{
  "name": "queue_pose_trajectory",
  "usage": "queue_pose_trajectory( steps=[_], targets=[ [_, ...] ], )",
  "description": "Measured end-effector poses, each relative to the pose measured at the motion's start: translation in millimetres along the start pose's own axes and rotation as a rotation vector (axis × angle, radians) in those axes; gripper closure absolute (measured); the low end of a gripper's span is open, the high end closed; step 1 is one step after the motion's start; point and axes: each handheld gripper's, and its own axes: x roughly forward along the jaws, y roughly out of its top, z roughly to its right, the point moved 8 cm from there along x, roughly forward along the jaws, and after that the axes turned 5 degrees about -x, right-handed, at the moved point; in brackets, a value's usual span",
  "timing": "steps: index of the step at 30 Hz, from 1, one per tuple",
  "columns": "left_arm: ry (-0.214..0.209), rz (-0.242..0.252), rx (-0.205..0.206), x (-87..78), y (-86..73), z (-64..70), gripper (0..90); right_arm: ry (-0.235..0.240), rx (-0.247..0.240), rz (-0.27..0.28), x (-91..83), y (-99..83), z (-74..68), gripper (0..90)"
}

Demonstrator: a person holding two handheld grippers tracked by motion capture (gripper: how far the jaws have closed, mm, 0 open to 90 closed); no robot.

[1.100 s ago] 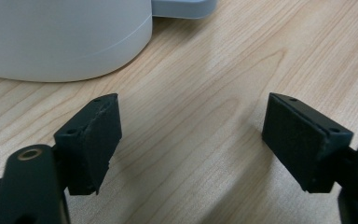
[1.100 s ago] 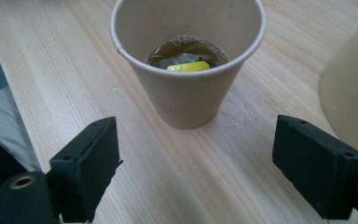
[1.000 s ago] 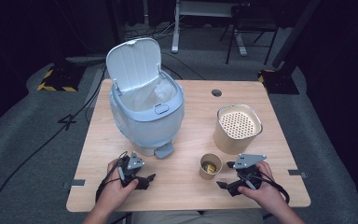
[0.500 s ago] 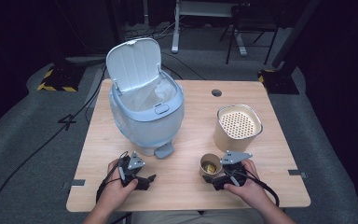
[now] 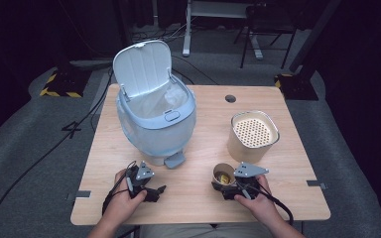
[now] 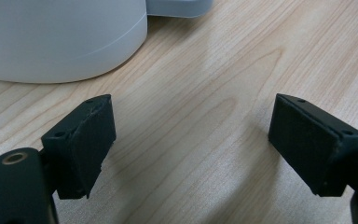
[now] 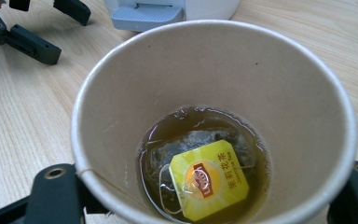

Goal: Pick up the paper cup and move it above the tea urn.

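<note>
A paper cup stands near the table's front edge. In the right gripper view the cup holds brown tea and a tea bag with a yellow tag. My right gripper is open, its jaws on either side of the cup's lower wall; whether they touch it I cannot tell. My left gripper rests open on the wood in front of the bin, and in its own view the left gripper has nothing between its jaws. A pale blue pedal bin stands at the left with its lid raised.
A beige round container with a perforated top stands just behind and to the right of the cup. The bin's pedal juts toward the front. A cable hole marks the wooden table at the back.
My right gripper has slid left along the front of the table until its jaws straddle the paper cup. The left gripper has stayed in place.
</note>
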Motion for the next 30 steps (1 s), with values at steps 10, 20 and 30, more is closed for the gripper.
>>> queue_pose_trajectory(
  steps=[10, 20, 30],
  targets=[
    [0.0, 0.0, 0.0, 0.0, 0.0, 0.1, 15.4, 0.025, -0.079, 0.049, -9.5, 11.5, 0.5, 29.2],
    [-0.01, -0.001, -0.004, 1.2, 0.7, -0.2, 14.3, 0.076, -0.099, 0.07, -45.5, 32.9, 13.3, 29.5],
    [-0.009, -0.001, -0.003, 1.2, 0.7, -0.3, 14.3, 0.067, -0.102, 0.055, -85.3, 56.8, 36.2, 29.5]
  ],
)
